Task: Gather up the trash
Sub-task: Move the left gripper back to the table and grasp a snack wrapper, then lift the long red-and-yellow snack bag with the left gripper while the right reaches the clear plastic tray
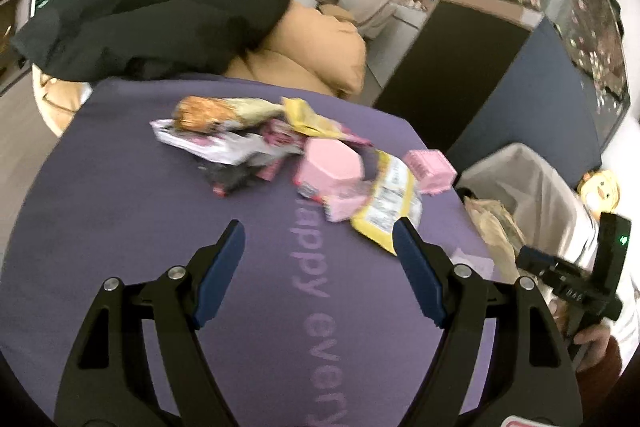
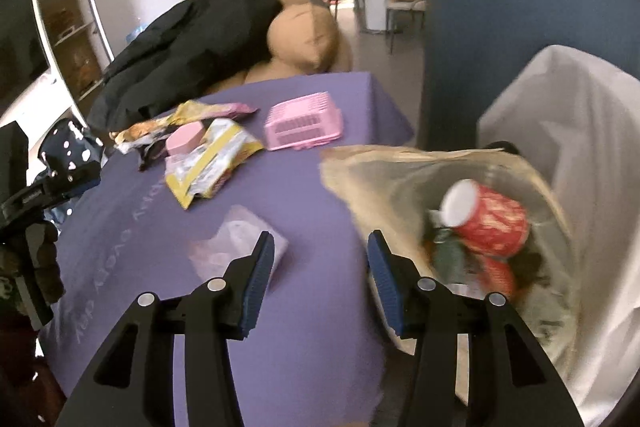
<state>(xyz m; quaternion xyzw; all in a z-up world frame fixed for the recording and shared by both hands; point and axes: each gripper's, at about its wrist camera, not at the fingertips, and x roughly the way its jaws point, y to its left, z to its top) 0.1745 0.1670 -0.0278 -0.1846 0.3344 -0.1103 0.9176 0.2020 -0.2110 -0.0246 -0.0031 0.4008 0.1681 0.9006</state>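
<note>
Hovering over the purple-covered bench (image 1: 132,227), the left gripper (image 1: 318,231) has its fingers apart, holding nothing. The right gripper (image 2: 320,241), fingers also spread and empty, sits at the bench edge beside the lined bin (image 2: 560,131) containing a red cup (image 2: 490,221). Farther off, a yellow wrapper (image 1: 390,203), pink box (image 1: 334,167) and pink basket (image 2: 304,123) lie on the bench.

Pale printed lettering on the purple tablecloth (image 1: 120,227) is running off the lower edge of the left wrist view. Motion blur is smearing the heap of crumpled snack wrappers (image 1: 240,139) at centre. In the right wrist view, the red paper cup (image 2: 492,223) is partly covering blurred, unidentifiable items inside the translucent bin liner (image 2: 400,171) at right.
</note>
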